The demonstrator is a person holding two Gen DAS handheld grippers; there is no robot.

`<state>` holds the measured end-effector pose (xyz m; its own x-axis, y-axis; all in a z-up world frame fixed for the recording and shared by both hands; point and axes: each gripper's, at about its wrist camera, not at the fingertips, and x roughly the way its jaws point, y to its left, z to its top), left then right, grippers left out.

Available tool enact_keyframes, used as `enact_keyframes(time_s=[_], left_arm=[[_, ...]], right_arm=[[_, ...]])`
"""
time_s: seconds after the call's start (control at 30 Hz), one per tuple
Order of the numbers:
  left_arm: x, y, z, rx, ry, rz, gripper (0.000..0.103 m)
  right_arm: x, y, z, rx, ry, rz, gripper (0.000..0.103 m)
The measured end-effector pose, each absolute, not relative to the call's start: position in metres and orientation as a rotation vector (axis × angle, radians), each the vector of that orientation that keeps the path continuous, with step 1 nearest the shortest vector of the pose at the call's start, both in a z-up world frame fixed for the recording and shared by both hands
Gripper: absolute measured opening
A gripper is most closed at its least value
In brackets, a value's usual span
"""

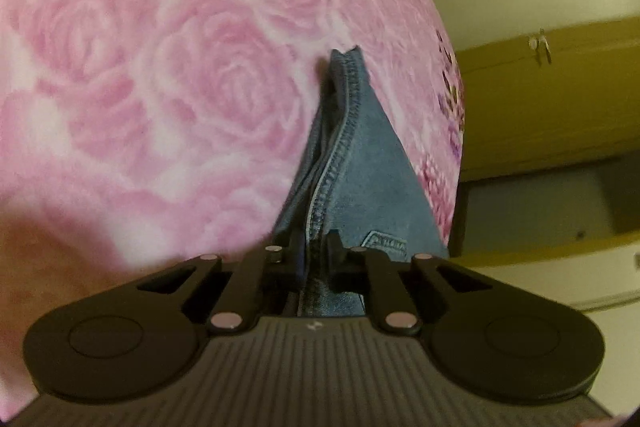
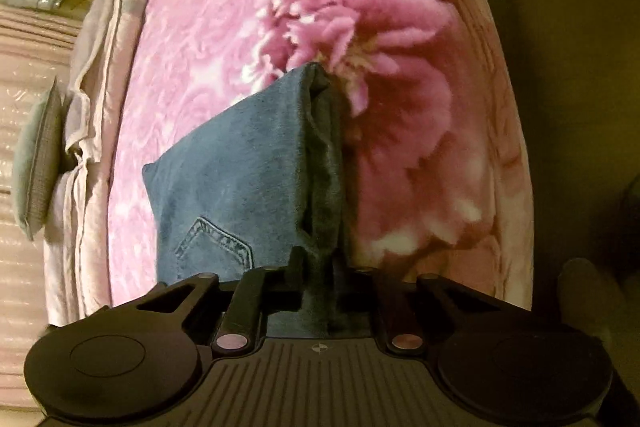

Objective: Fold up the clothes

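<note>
A bed spread with a pink rose-print blanket (image 1: 160, 67) fills both views, with a yellowish wall and a cupboard (image 1: 540, 107) past its edge, and a pile of pale bedding (image 2: 92, 107) along the blanket's far side in the right wrist view. The blue jeans (image 1: 360, 155) lie on the blanket, already doubled over so that a back pocket (image 2: 216, 247) faces up. The left tool (image 1: 314, 247) is clamped on a stitched seam edge of the jeans, and the right tool (image 2: 320, 267) is clamped on a thick bunched fold of the same denim. Pinching two separate edges at once probably keeps the layers aligned and taut, so the cloth can be lifted and laid over the blanket as one flat fold.
</note>
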<state>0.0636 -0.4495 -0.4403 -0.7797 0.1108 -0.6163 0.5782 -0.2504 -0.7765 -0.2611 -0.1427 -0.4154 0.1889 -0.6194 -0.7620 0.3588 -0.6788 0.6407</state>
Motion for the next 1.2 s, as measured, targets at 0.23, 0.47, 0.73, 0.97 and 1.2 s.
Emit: enact_keyframes(time_s=[0.23, 0.47, 0.73, 0.97, 1.2], left_arm=[[0.09, -0.435, -0.44, 0.838, 1.815, -1.992, 0.044], [0.125, -0.41, -0.45, 0.804, 1.941, -1.958, 0.043], [0.119, -0.404, -0.411, 0.869, 1.653, -2.139, 0.015], [0.111, -0.403, -0.421, 0.96, 1.475, -2.183, 0.026], [0.154, -0.383, -0.398, 0.888, 1.55, -2.014, 0.047]], right_arm=[[-0.253, -0.112, -0.405, 1.716, -0.295, -1.523, 0.06], [-0.232, -0.104, -0.414, 1.794, -0.294, -1.402, 0.046], [-0.228, -0.11, -0.394, 1.715, -0.204, -1.415, 0.021], [-0.219, -0.119, -0.4, 1.709, -0.086, -1.484, 0.021], [-0.226, -0.112, -0.381, 1.668, -0.049, -1.499, 0.047]])
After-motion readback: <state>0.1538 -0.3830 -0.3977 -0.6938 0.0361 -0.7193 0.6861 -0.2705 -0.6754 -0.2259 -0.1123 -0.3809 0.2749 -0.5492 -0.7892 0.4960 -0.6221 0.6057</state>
